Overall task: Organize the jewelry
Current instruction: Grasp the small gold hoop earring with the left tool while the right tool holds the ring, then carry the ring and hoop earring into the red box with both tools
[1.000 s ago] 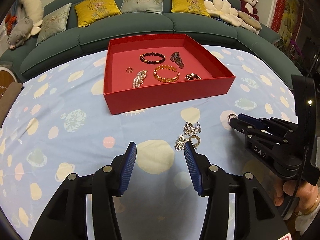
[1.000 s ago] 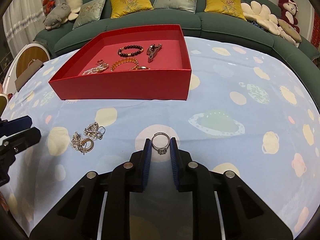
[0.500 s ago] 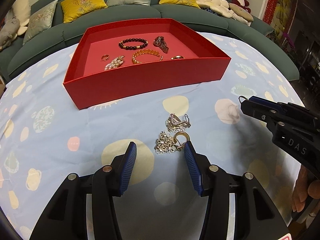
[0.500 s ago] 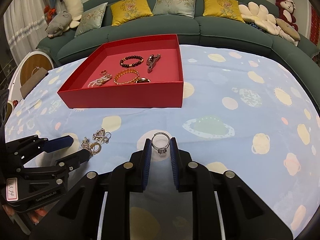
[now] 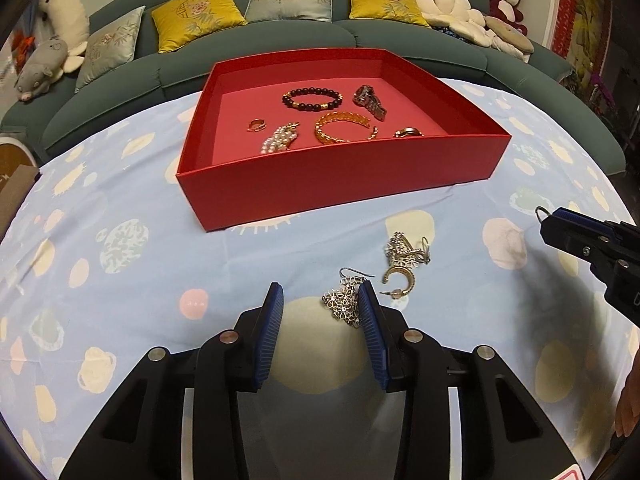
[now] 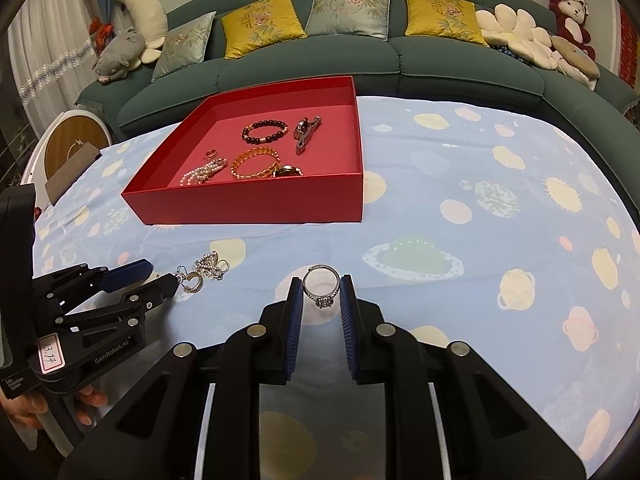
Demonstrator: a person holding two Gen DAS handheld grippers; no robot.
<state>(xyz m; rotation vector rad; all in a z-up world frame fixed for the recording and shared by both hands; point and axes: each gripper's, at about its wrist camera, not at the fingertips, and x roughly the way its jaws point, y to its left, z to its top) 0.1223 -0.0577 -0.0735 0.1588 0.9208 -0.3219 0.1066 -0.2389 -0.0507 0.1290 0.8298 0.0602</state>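
Silver flower earring (image 5: 343,300) lies on the blue spotty cloth (image 5: 120,280) over the desk, between the left tongs (image 5: 320,312), which are closing but do not squeeze it yet. The right tongs (image 6: 321,306) pinch a silver ring (image 6: 321,286). The red box (image 5: 340,184) holds bracelets.

Our right gripper (image 6: 320,294) pinching a ring (image 6: 321,286), our left gripper (image 6: 158,276) closing beside earrings (image 6: 202,272), red tray (image 6: 256,210) beyond
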